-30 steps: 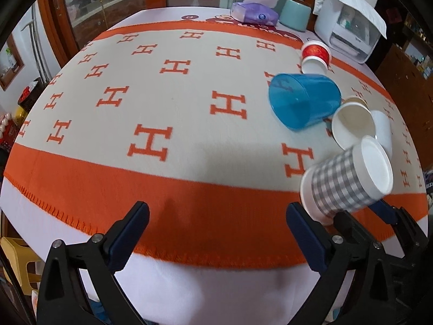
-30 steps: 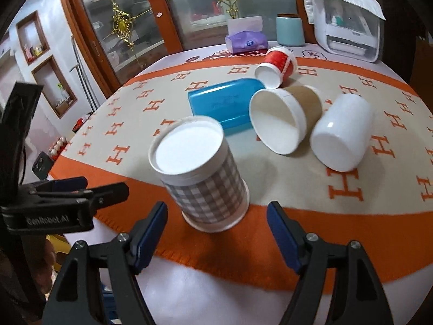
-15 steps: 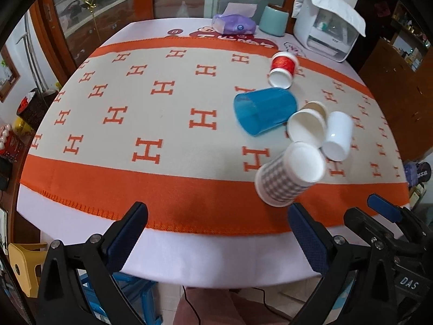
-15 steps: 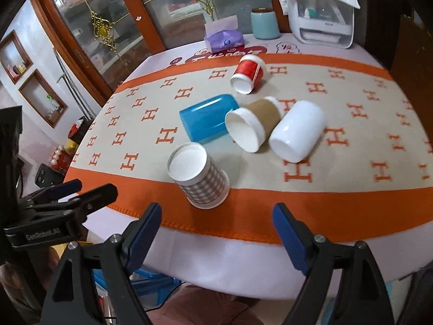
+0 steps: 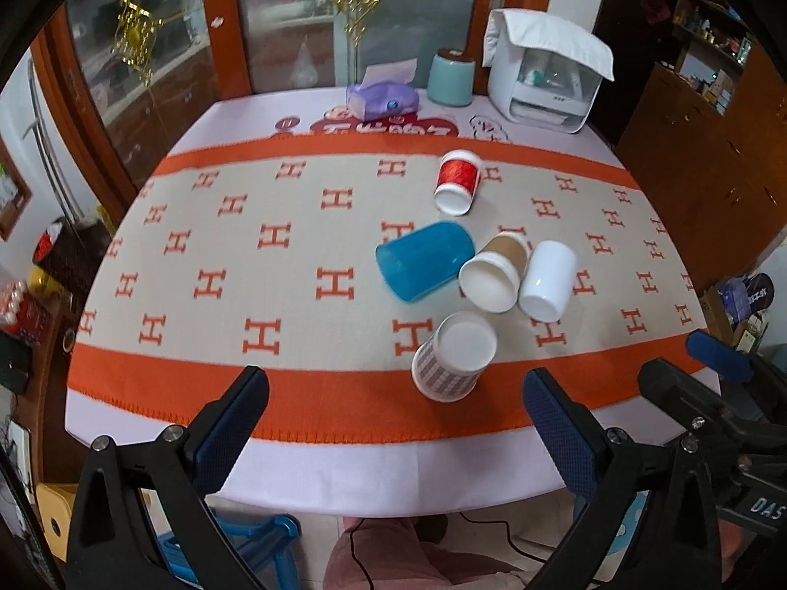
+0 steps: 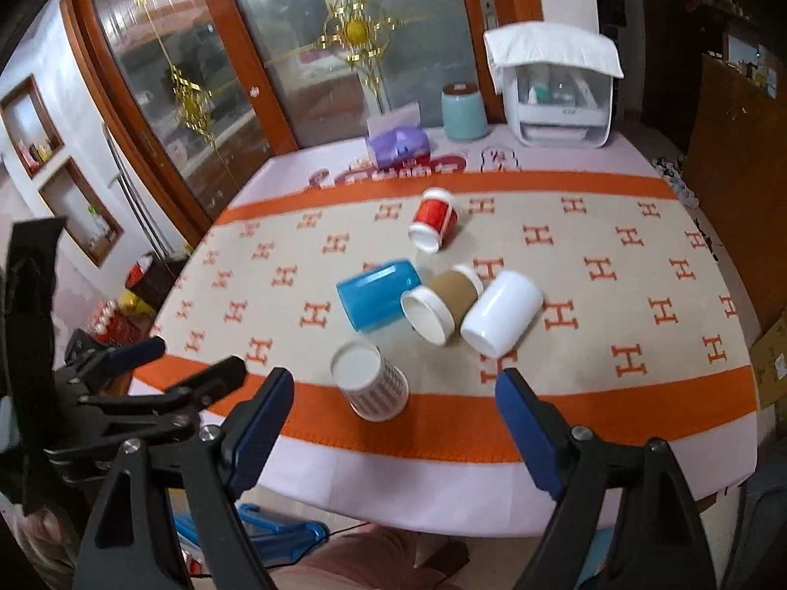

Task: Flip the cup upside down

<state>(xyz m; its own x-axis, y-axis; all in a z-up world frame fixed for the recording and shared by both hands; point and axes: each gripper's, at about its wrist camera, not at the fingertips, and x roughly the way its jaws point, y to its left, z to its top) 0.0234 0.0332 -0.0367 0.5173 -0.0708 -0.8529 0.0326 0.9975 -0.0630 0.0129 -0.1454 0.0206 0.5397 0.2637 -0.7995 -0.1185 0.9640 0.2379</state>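
A grey checked paper cup [image 5: 453, 358] stands upside down on the orange band near the table's front edge; it also shows in the right wrist view [image 6: 370, 381]. Behind it a blue cup [image 5: 425, 261], a brown cup [image 5: 497, 273], a white cup [image 5: 547, 279] and a red cup [image 5: 457, 181] lie on their sides. My left gripper [image 5: 393, 413] is open and empty, back from the table edge. My right gripper [image 6: 393, 418] is open and empty, also back from the edge, with the checked cup beyond its fingers.
At the table's far end stand a purple tissue pack [image 5: 383, 98], a teal canister [image 5: 451, 77] and a white appliance [image 5: 546, 73]. Glass cabinet doors [image 6: 275, 59] rise behind the table. A blue stool [image 5: 256, 536] sits below the front edge.
Both grippers have pulled back and up from the table. The checked cup, tilted by the right gripper a second ago, now stands upside down alone.
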